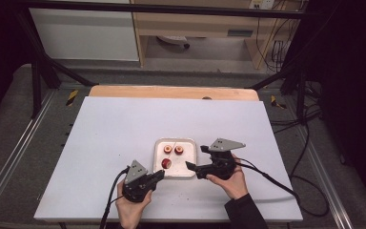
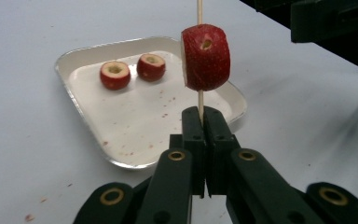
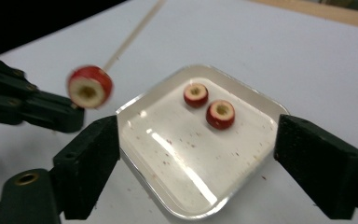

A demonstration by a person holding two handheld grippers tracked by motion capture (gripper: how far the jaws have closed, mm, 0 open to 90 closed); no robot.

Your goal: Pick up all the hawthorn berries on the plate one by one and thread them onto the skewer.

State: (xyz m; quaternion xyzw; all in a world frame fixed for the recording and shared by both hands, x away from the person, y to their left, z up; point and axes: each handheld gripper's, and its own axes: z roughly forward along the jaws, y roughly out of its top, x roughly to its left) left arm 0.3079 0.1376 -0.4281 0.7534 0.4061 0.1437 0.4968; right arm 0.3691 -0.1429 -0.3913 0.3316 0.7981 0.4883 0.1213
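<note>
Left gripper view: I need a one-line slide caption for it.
Left tool shut on a wooden skewer with one red fruit piece threaded on it; two more pieces lie in the tray.

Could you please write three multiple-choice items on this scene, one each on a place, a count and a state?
1. Where is the fruit piece on the skewer?
A. Lying in the tray
B. Held up on the stick, above the tray's near edge
C. On the wooden board

2. How many fruit pieces lie in the tray?
A. Two
B. Four
C. None

3. How does the right gripper stand?
A. Shut on a fruit piece
B. Shut on the tray
C. Open

Answers:
1 B: the left gripper is shut on the skewer, with the skewered fruit piece above its jaws.
2 A: two fruit pieces rest side by side in the tray.
3 C: the right gripper has its jaws wide apart with nothing between them.
</note>
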